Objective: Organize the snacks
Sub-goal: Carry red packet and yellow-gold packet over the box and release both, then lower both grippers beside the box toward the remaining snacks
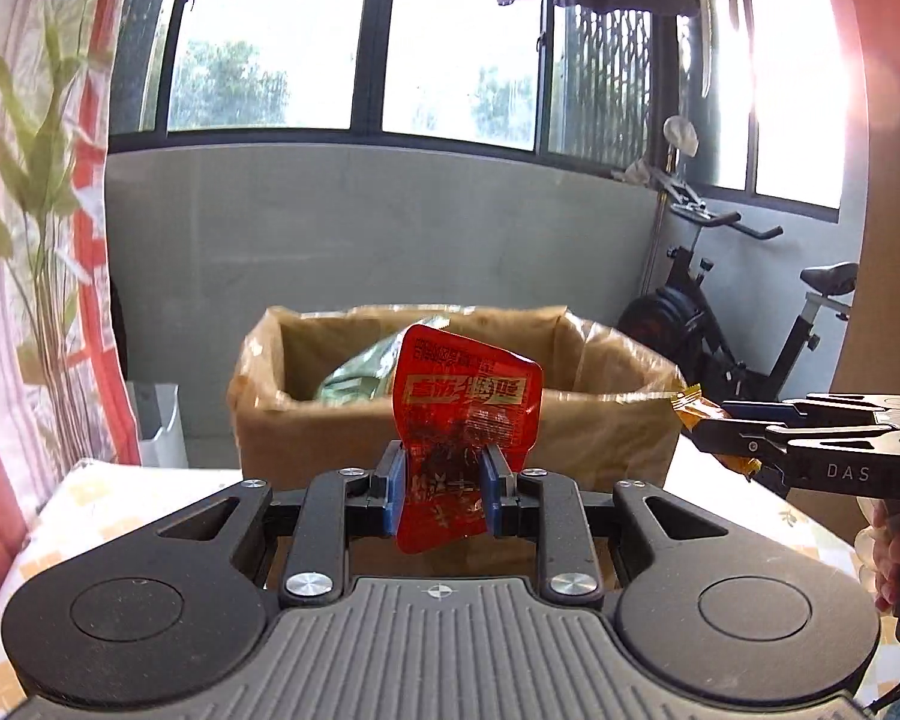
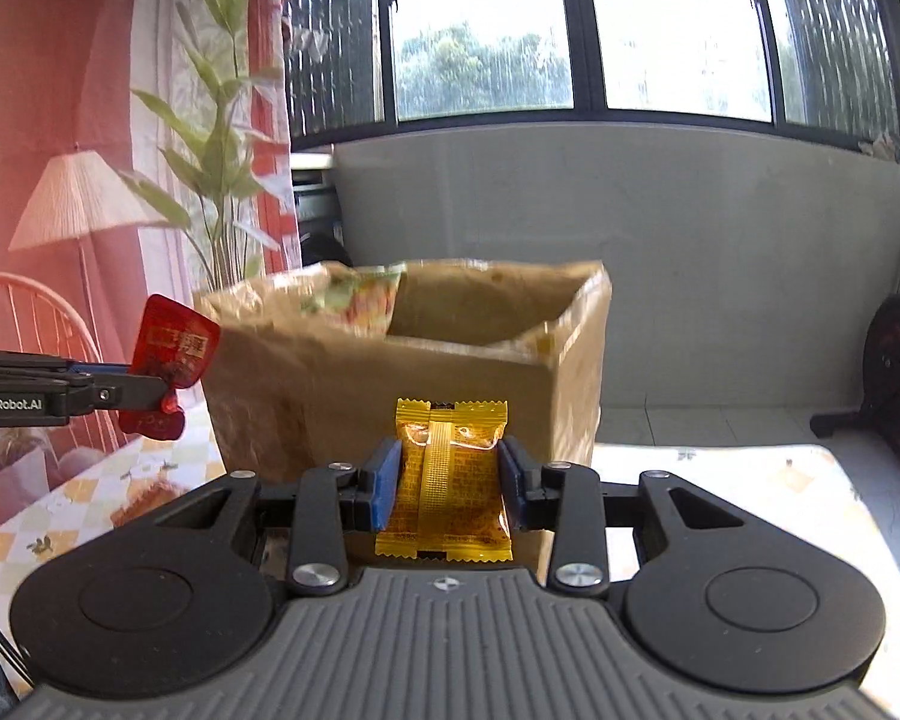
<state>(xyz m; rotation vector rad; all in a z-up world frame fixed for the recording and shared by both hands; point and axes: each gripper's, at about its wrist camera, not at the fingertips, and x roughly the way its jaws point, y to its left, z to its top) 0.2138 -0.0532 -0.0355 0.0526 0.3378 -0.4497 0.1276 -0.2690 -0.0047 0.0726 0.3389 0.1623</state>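
Left hand-held gripper (image 1: 441, 489): pinching the red packet (image 1: 459, 420), lifting it clear to drop in the box (image 1: 450, 420).
Right hand-held gripper (image 2: 450, 483): clamping the yellow packet (image 2: 447, 480) likewise.

"DAS" in pale letters on the side of the right gripper (image 1: 744, 441). "GenRobot.AI" on the side of the left gripper (image 2: 150, 390). Red packet (image 1: 459, 438) between the left jaws: yellow-banded Chinese characters, possibly a brand, too blurred to read.

An exercise bike (image 1: 750, 324) is being lit by the windows (image 1: 462, 48); a floor lamp (image 2: 81, 204) and leafy plant (image 2: 222, 138) are being shown beside a curtain (image 2: 270, 90).
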